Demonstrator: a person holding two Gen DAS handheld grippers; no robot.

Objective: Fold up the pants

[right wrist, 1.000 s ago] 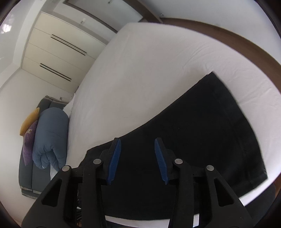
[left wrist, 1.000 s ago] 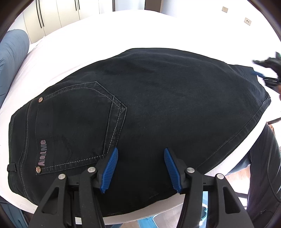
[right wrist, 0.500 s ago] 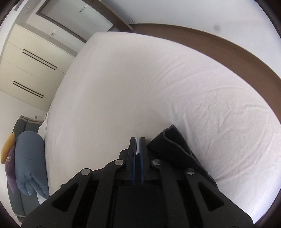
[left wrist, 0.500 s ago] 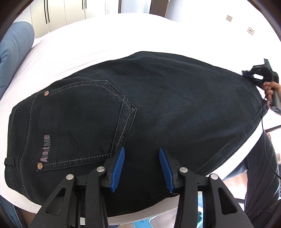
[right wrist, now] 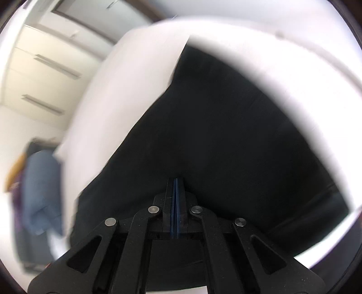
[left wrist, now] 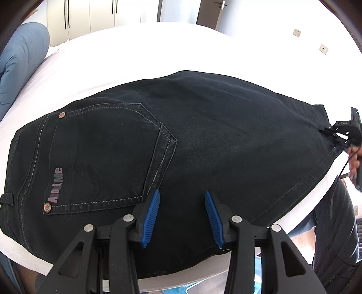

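Note:
Black jeans (left wrist: 203, 140) lie flat on a white bed (left wrist: 147, 49), back pocket and waistband at the left, leg end at the right. My left gripper (left wrist: 182, 203) is open, its blue pads (left wrist: 150, 214) hovering over the near edge of the jeans beside the pocket. My right gripper (right wrist: 176, 181) is shut on the leg end of the jeans (right wrist: 226, 135) and lifts the cloth, which hangs in front of the blurred camera. The right gripper also shows in the left wrist view (left wrist: 344, 133) at the far right edge of the jeans.
A rolled blue duvet (left wrist: 20, 58) lies at the bed's left end. White wardrobes (left wrist: 95, 15) and a door stand behind the bed. The person's dark-clad leg (left wrist: 334, 226) stands at the right by the bed's near edge.
My right gripper closed on the leg end of the jeans and now lifts it, the view swinging. My left gripper narrowed slightly and shifted a little over the jeans' near edge.

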